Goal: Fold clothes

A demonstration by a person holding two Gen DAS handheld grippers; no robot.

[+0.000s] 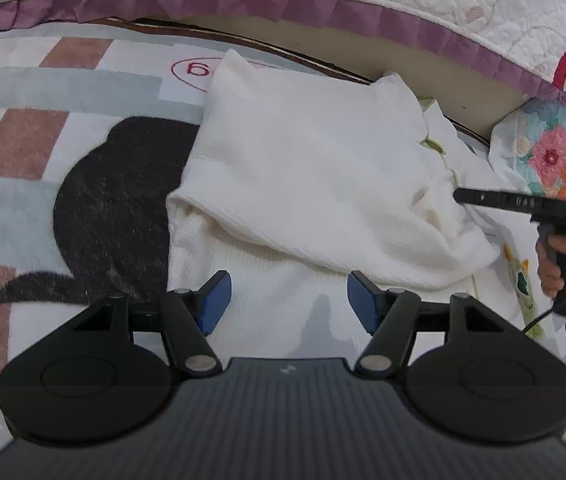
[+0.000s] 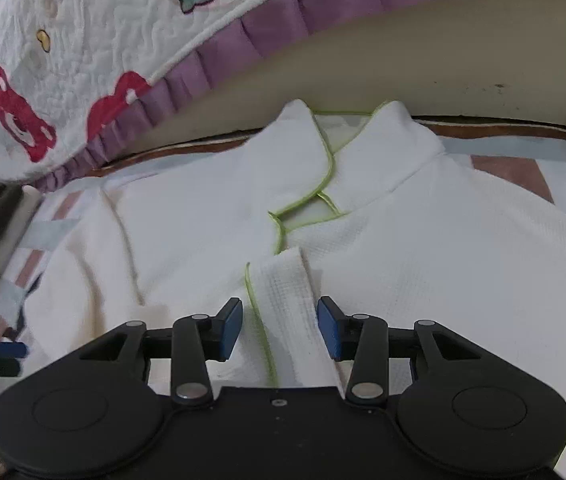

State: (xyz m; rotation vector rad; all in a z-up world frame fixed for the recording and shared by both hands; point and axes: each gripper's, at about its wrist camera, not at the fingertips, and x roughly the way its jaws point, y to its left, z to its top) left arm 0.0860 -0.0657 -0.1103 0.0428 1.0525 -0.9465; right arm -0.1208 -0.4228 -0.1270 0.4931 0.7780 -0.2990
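A white waffle-knit garment with thin lime-green piping (image 1: pixel 315 168) lies spread on a patterned rug of grey, pink and white blocks with a black shape (image 1: pixel 95 208), at the foot of a bed whose white quilted cover with red bear prints and a purple frill (image 1: pixel 243 4) hangs at 12 o'clock. In the left wrist view one part of the garment is folded over the rest, filling the frame from centre to 3 o'clock. The left tongs (image 1: pixel 289 300) hover over the white fabric at 6 o'clock, blue pads apart, nothing pinched between them. At 3 o'clock there the right tongs show side-on, their black tip touching the garment's edge; a hand (image 1: pixel 553 264) grips the handle.

In the right wrist view the right tongs (image 2: pixel 280 326) stand apart astride a green-piped cuff or strip of the garment (image 2: pixel 283 300), pads not pressing on it. The collar (image 2: pixel 323 160) sits at 12 o'clock.
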